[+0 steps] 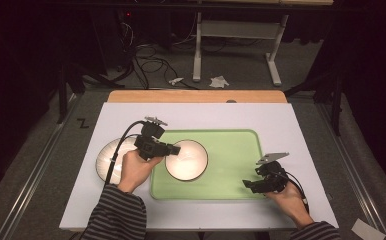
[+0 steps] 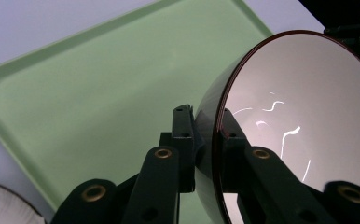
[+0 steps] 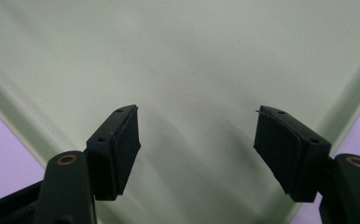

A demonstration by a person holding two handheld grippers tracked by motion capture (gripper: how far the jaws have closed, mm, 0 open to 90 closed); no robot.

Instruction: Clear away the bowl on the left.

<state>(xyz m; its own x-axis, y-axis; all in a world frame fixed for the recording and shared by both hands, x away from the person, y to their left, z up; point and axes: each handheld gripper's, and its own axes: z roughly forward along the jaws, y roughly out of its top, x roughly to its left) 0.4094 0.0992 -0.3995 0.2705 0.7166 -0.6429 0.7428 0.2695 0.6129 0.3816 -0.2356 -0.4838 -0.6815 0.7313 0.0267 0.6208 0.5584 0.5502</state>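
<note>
Green tray: sits mid-frame in the high view on the white table, flat and shallow. The only thing over it is the bowl, at its left end.

Bowl: dark outside, pale glossy inside, looks empty. In the left gripper view it's tilted up on edge at the right of the frame, with the rim pinched and the tray floor behind it.

Left gripper: clamped down on the bowl's rim, one pad inside the wall and one outside (jaws nearly together, only the thin wall between them).

Right gripper: lower right of the high view, at the tray's near right corner. Its own view shows the jaws spread wide with nothing in them, just bare tray below.

Plate: white, left of the tray, partly under the left hand. Nothing on it that I can see.

Risk 1: that's a one-point grip on a slick rim, so I'd guess the bowl could swing or slide out if the wrist turns fast.

Risk 2: setting it down tilted could let it land on its edge and wobble or clack on the tray.

Risk 3: the left forearm hangs over the plate and could nudge it.
</note>
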